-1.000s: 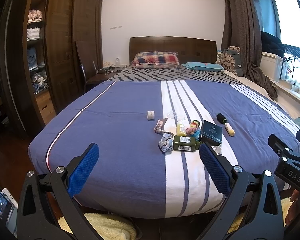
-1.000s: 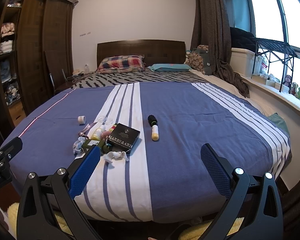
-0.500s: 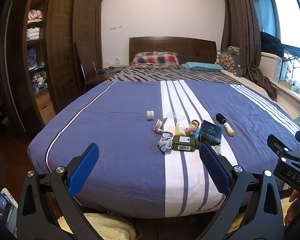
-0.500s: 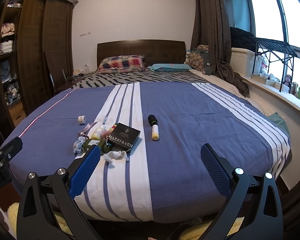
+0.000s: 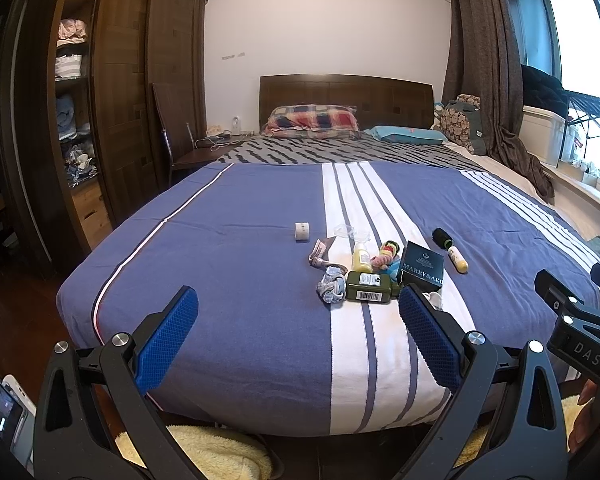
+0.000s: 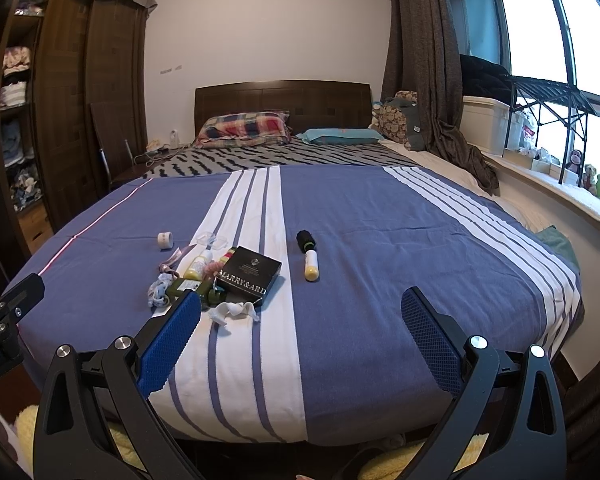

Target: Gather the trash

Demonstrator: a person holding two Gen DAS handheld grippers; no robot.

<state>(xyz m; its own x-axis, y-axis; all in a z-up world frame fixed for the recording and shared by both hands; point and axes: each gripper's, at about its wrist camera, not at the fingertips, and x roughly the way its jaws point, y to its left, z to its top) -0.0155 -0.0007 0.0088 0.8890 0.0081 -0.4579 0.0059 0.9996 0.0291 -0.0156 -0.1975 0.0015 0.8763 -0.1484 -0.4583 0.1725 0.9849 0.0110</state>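
Almost nothing has moved since the earlier frames: both grippers hang at the foot of the blue-and-white striped bed (image 5: 239, 264), drifting only slightly.

From the left, the left gripper (image 5: 297, 332) has its jaws spread wide and empty. Beyond it lies the trash cluster: a small white tape roll (image 5: 302, 231) apart on the blue cloth, then a crumpled blue-white rag (image 5: 331, 287) touching a dark green flat bottle with a barcode label (image 5: 368, 287), a small yellow bottle (image 5: 360, 259) behind it, and a black box printed with pale lettering (image 5: 423, 265). A yellow tube with a black cap (image 6: 308, 256) lies alone to the right.

The right gripper (image 6: 300, 330) is equally wide open and holds nothing; the cluster sits ahead and left of its jaws.

No bin shows. A good start is probably the nearest piece: advance low, straddle the green bottle across its narrow side, then close.
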